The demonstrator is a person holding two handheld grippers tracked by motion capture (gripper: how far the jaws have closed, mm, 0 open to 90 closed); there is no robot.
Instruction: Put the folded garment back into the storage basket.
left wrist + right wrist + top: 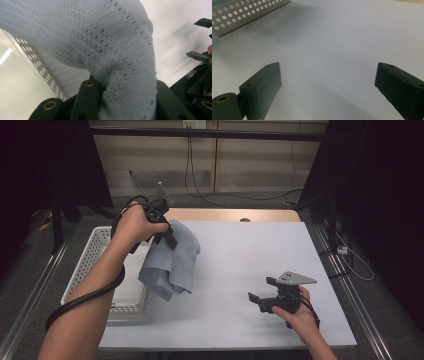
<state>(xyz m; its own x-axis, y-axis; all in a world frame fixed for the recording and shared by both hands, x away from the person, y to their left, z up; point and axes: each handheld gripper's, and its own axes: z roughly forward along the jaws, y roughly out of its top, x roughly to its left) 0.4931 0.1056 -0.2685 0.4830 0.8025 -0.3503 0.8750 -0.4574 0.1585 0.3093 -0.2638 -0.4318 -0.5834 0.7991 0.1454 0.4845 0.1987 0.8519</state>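
High view: our left gripper (167, 236) clenched a pale blue knitted cloth (170, 265), hanging over the white basket's (95, 252) edge. Left gripper view: the knit sat pinched between the jaws. Right gripper view: our right gripper (328, 82) stood released above the table (332, 37).

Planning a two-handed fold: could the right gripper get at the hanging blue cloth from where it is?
Probably yes. The right gripper has its jaws open with nothing between them, and bare white table lies between it and the blue cloth, which the left gripper holds up beside the basket.
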